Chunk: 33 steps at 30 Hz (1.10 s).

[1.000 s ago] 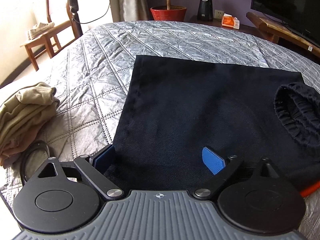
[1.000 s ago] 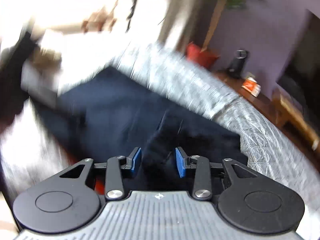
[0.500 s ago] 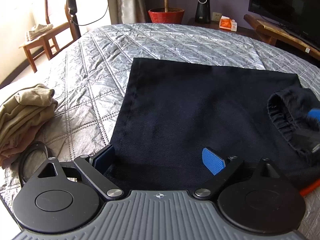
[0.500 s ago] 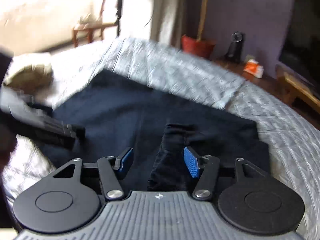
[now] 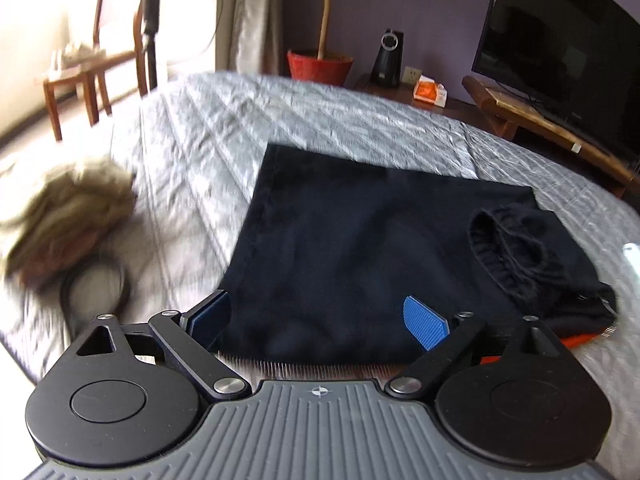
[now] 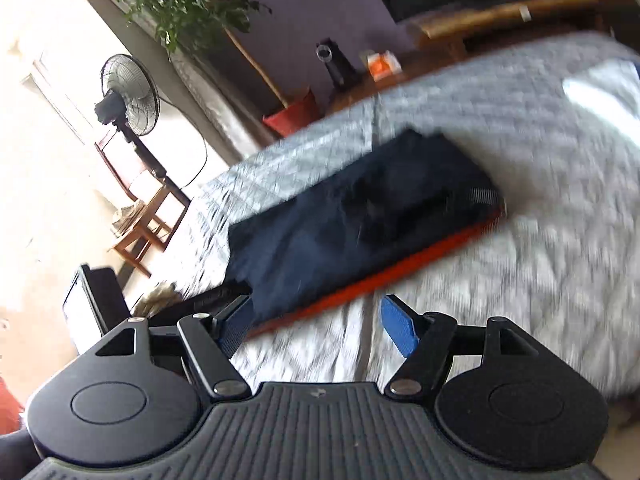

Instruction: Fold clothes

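A dark navy garment (image 5: 360, 248) lies folded flat on the grey quilted bed (image 5: 360, 120), its gathered elastic waistband (image 5: 508, 252) turned up at the right. An orange layer (image 5: 576, 342) peeks out under its near right corner. My left gripper (image 5: 318, 312) hangs open over the garment's near edge, pads well apart and pressing on nothing. In the tilted, blurred right wrist view the same garment (image 6: 360, 216) lies ahead with the orange edge (image 6: 400, 272) below it. My right gripper (image 6: 316, 316) is back from it over bare quilt, jaws opening, nothing between them.
A crumpled beige pile of clothes (image 5: 68, 216) and a black ring (image 5: 96, 288) lie on the bed's left side. Beyond the bed are a wooden chair (image 5: 92, 72), a red plant pot (image 5: 320, 66), a TV (image 5: 560, 40) and a standing fan (image 6: 128, 96).
My right gripper has drawn back off the garment's waistband fold, rolled sideways and widened its jaws. My left gripper has lifted and backed away slightly; the garment stays flat.
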Available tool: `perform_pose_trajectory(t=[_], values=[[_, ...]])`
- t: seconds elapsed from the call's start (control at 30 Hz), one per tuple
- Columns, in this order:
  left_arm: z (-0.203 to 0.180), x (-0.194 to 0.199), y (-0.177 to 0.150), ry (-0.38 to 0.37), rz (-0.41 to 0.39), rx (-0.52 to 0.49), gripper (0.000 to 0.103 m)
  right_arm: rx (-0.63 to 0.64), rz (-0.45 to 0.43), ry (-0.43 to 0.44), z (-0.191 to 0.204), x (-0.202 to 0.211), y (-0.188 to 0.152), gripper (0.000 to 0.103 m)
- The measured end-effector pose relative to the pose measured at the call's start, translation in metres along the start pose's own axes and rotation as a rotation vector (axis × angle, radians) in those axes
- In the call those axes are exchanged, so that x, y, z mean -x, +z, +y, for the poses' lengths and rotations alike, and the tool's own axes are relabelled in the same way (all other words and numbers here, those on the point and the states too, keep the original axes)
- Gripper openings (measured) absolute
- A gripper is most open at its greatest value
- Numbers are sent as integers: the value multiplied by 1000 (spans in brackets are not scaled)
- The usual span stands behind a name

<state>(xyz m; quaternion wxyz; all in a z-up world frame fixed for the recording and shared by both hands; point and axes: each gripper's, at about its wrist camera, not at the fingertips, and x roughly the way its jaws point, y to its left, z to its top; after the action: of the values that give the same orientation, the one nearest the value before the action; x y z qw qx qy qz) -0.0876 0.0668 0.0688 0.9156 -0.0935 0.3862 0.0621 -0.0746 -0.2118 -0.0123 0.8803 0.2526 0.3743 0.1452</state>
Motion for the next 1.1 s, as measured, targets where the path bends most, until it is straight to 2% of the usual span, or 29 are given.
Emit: perform_pose_trajectory(t=[0.1,0.17,0.3,0.43,0.6,0.67,0.8,0.9,1.1], values=[[-1,16,-14,-7,37,-9,96,-22,21,36,0,2,-4,68],[-9,28,-25,-23,57,-63,96,-60,15,17,-6,-2,0,68],[-20,60,-38,-73,43,-174,97,-83,-5,-58,-4,11,-8,69],[-22,88,-39,-106,43,-215,97,-87,-15,-132,1,32,-23,74],[-16,123,-49,-88,27,-215,98,-41,-81,-173,9,48,-29,76],[-14,133,-55,-86,36,-201,98,-7,-96,-168,18,53,-28,81],[-18,148,-61,-58,63,-196,98,118,-109,-175,37,54,-32,82],[-22,160,-60,-39,96,-188,98,167,-135,-179,39,54,-37,85],[-26,180,-62,4,155,-196,102,69,-140,-189,20,55,-39,85]])
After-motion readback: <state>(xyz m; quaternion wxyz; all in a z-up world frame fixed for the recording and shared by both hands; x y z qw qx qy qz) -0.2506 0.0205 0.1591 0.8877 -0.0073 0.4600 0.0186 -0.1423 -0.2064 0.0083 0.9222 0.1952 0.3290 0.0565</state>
